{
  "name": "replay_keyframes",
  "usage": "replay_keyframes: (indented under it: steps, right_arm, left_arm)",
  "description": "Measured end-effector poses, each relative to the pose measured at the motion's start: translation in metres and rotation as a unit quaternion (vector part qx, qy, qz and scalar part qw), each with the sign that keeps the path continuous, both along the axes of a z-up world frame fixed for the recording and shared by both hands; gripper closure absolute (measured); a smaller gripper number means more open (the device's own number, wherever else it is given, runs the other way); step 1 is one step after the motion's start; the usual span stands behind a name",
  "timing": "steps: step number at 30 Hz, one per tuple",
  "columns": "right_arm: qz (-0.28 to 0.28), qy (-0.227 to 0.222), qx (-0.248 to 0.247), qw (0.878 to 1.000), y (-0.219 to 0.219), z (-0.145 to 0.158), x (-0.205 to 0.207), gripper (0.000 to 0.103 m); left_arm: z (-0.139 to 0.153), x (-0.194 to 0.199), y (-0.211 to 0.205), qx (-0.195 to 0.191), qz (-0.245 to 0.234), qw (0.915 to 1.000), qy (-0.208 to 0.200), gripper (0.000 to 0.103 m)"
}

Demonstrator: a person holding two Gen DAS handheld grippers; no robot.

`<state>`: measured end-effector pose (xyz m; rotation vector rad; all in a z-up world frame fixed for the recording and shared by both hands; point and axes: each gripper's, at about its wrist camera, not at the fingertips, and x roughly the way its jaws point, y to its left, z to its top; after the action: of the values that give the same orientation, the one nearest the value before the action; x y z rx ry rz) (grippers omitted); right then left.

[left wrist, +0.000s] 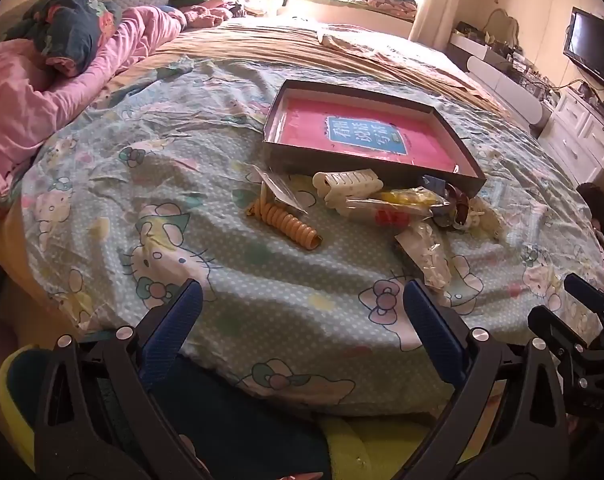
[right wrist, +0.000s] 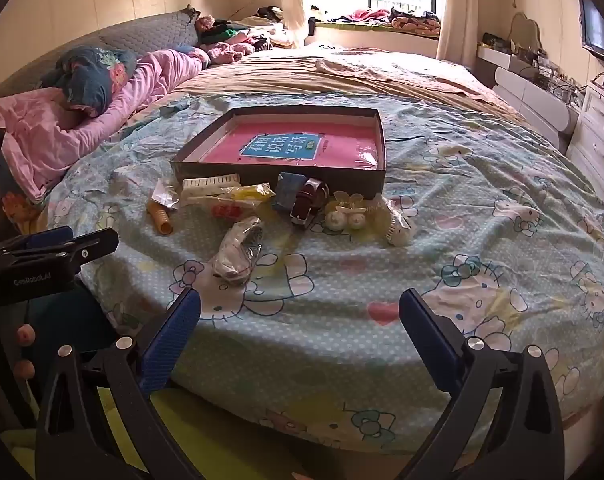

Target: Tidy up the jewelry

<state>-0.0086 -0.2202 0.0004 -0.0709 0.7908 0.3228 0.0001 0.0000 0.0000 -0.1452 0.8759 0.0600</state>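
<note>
**Jewelry pile ahead of both grippers, nothing gripped yet**

Grippers sat at the near edge of the bed (right wrist: 481,184), both tilted down toward the clutter. Left gripper (left wrist: 302,320) had its jaws wide apart, nothing btwn them; right gripper (right wrist: 300,330) likewise spread and empty. Items lay in a loose row ahead and above both, just in front of the open tray (right wrist: 375,148) w/ the pink book (right wrist: 286,146) inside.

Judging by position, the bagged item (right wrist: 238,252) was nearest the right gripper, a bit left of its centre line, long axis running roughly toward the tray. The spiral hair tie (left wrist: 286,222) lay left of the pile, nearer the left gripper, axis diagonal. White claw clip (left wrist: 347,186) touched the tray's near wall. Brown strap (right wrist: 307,200) and pearl clip (right wrist: 345,216) sat mid-row.

Hard to make out: contents of the clear bags, and how items overlap in the pile's centre. Left gripper showed only partly in the right view.
</note>
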Motion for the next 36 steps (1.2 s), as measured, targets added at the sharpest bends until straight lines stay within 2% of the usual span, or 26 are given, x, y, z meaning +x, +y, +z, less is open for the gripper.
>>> replay_keyframes:
  steps: [36]
  right_arm:
    - [0.002,-0.009,0.009,1.0,0.005,0.009,-0.005,0.004]
  left_arm:
    - [0.004,-0.004,0.0,0.0,0.001,1.0,-0.009,0.009]
